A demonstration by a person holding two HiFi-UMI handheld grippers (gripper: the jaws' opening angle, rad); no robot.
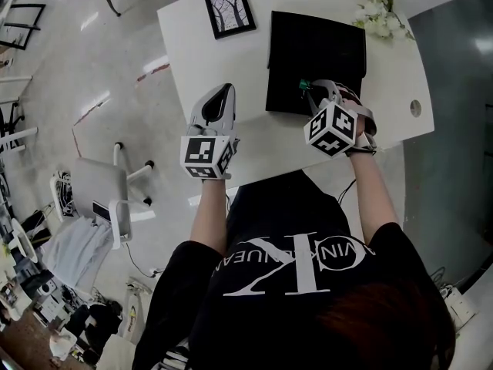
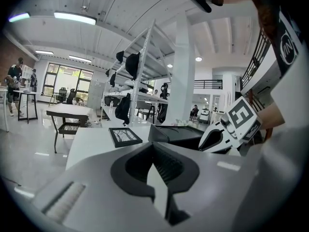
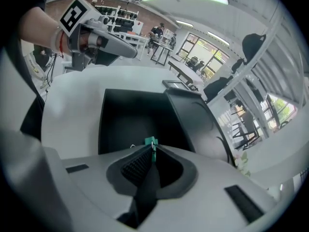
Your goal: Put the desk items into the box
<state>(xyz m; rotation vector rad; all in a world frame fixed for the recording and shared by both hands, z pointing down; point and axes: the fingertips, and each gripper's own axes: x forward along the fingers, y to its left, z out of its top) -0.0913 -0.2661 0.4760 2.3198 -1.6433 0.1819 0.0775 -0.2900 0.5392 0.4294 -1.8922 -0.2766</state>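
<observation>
The bench (image 1: 200,60) is a smooth white slab with rounded corners. On it stands a square, matt black box (image 1: 316,52), open, its dark inside bare in the right gripper view. The right tool (image 1: 306,88) is over the box's near edge, its ribbed black pads pinched on a small green clip (image 3: 151,142), which sticks out just past the tips above the box's inside. The left tool (image 1: 225,92) is over bare bench to the left of the box, jaws pressed together with nothing between them. A black picture frame (image 1: 229,11) with a pale tree print lies flat near the far edge, apart from the box's left side. Pale flowers (image 1: 377,14) sit at the far right corner. Clear white surface runs between frame, box and the near edge.
</observation>
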